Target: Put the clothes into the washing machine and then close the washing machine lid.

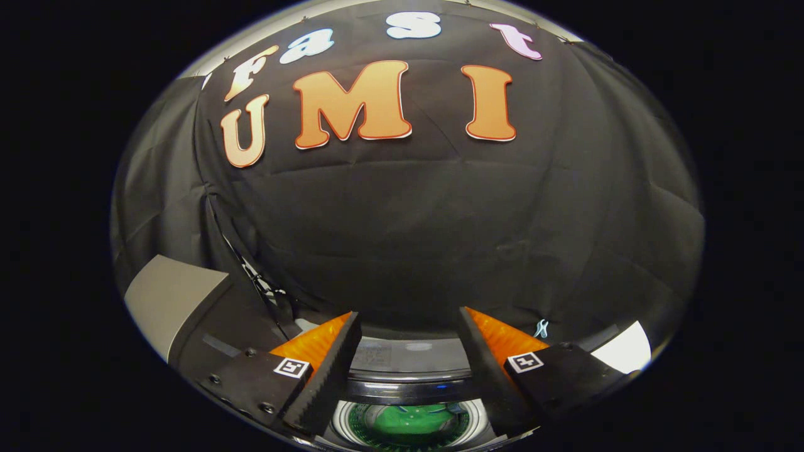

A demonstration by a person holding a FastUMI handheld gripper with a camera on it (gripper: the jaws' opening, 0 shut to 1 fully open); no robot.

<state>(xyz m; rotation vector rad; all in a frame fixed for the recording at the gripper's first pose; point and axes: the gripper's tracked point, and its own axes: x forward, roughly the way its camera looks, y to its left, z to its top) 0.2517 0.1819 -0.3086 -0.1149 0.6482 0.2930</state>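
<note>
We see green clothes (408, 422) inside the washing machine (408, 370), ringed by a white drum rim, with the machine's top panel silver-grey and a dark, glossy band below it. The booth wall (440, 238) behind is plain black cloth. The gripper (408, 339), its fingers spread apart with nothing between them, bears small black-and-white square markers on its dark body.
</note>
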